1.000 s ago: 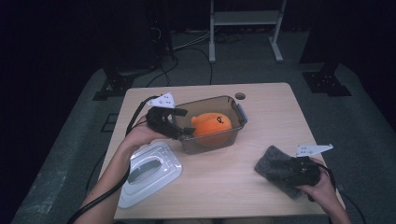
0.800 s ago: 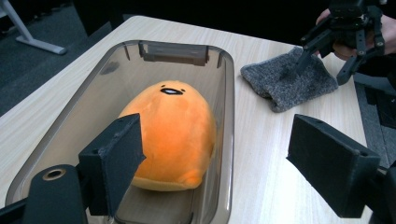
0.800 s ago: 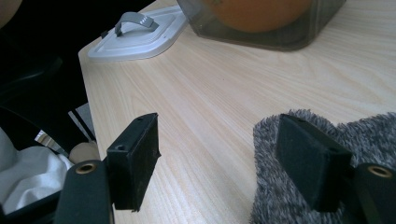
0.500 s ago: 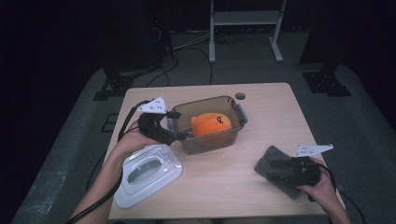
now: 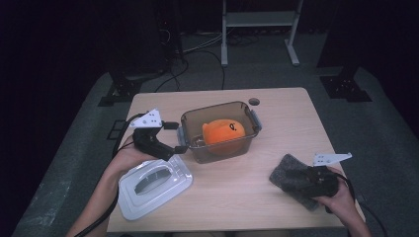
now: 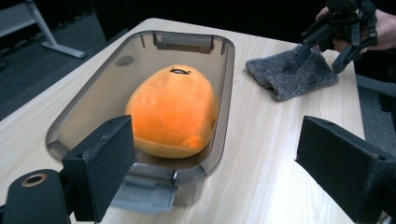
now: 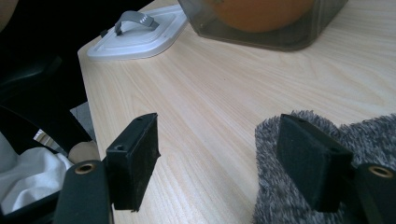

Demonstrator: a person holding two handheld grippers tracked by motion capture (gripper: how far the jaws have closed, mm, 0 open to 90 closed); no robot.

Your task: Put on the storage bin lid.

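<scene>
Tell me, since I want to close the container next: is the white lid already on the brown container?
No: in the high view the white lid lies flat on the table beside the brown container, which stands open with the orange plush toy inside.

There is one clear brown plastic box [image 5: 220, 132], one round orange plush toy [image 5: 223, 132], one flat white plastic lid [image 5: 154, 182], one fuzzy grey cloth [image 5: 289, 174], one pale wooden table [image 5: 237, 197] and two black grippers.

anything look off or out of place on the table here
Nothing spilled or damaged. The white lid lies flat on the table, off the open brown container, skewed to the table edge. The orange plush sits inside; the grey cloth lies rumpled near the right gripper.
</scene>
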